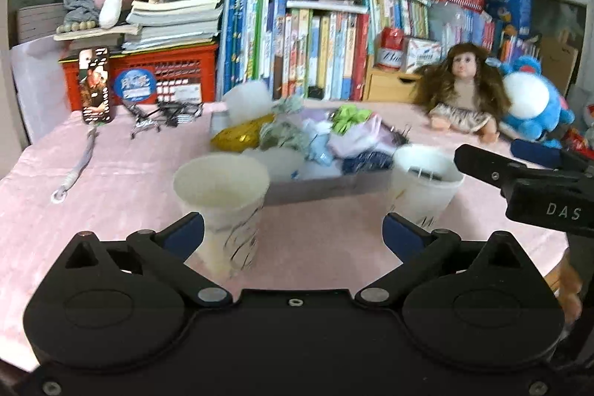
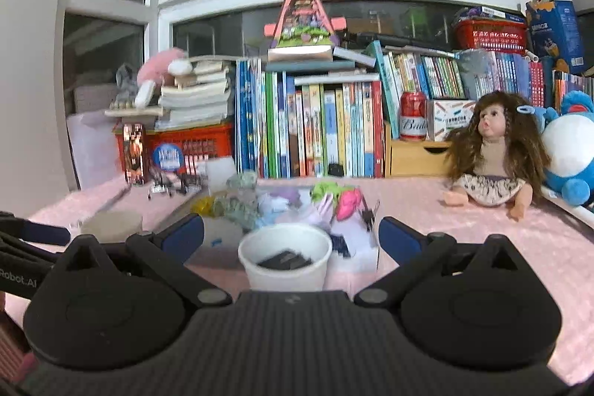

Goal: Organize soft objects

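Standing released: left tool [image 1: 293,232], right tool [image 2: 291,236]; two paper cups [image 1: 222,206] on pink counter [image 1: 111,188]; tray of soft objects [image 1: 315,143] behind.

A counter [image 1: 122,188] covered in a pink cloth carries two white paper cups: one [image 1: 222,206] near the front left, the other [image 1: 423,188] to the right with dark pieces inside. Between and behind them lies a shallow tray [image 1: 315,190] heaped with small soft items. Farther back sit a long-haired doll [image 1: 460,91], a blue plush toy [image 1: 534,106], a beaded cord [image 1: 80,166], and an upright row of books [image 1: 308,54].
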`<state>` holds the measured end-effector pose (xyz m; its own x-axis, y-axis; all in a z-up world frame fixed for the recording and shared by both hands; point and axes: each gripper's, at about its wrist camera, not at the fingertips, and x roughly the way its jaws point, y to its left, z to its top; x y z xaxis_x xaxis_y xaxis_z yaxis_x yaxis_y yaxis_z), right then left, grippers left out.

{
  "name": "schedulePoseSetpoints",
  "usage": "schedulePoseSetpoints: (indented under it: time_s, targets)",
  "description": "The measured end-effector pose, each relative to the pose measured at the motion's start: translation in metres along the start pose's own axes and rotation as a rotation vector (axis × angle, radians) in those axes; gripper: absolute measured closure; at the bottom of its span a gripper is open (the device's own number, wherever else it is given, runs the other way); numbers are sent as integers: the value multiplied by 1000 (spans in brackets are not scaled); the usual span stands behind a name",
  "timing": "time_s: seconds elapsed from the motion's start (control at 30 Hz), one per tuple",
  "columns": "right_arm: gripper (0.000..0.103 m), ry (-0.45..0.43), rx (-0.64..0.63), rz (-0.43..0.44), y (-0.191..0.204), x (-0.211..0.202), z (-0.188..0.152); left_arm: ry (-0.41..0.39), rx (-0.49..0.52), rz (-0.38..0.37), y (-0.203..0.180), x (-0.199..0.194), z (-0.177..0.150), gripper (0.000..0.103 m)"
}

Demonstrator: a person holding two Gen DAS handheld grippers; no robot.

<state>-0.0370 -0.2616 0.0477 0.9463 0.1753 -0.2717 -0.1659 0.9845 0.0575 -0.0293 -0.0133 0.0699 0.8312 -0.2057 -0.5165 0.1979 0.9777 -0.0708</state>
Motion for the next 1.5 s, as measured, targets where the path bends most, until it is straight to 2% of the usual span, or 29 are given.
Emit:
schedulePoseSetpoints:
  time_s: [0.23,0.47,0.7,0.87,1.0,1.1,1.5]
  targets:
    - [0,79,-6,-22,7,3,-29,80,-34,7,8,9,-24,1]
    - [0,173,-5,-65,10,14,-54,134,-70,64,11,28,-41,1]
    - [0,195,-2,-131,13,19,-70,204,-121,99,19,47,-52,1]
    - [0,239,-18,-133,13,25,-77,197,-118,127,18,52,-56,1]
    - [0,280,-24,-99,15,29,-80,192,-99,152,16,56,-57,1]
    - [0,282,-35,-101,17,30,-81,200,-62,175,12,60,-57,0]
    - [0,302,-29,-95,18,33,-81,195,-69,188,12,63,-57,0]
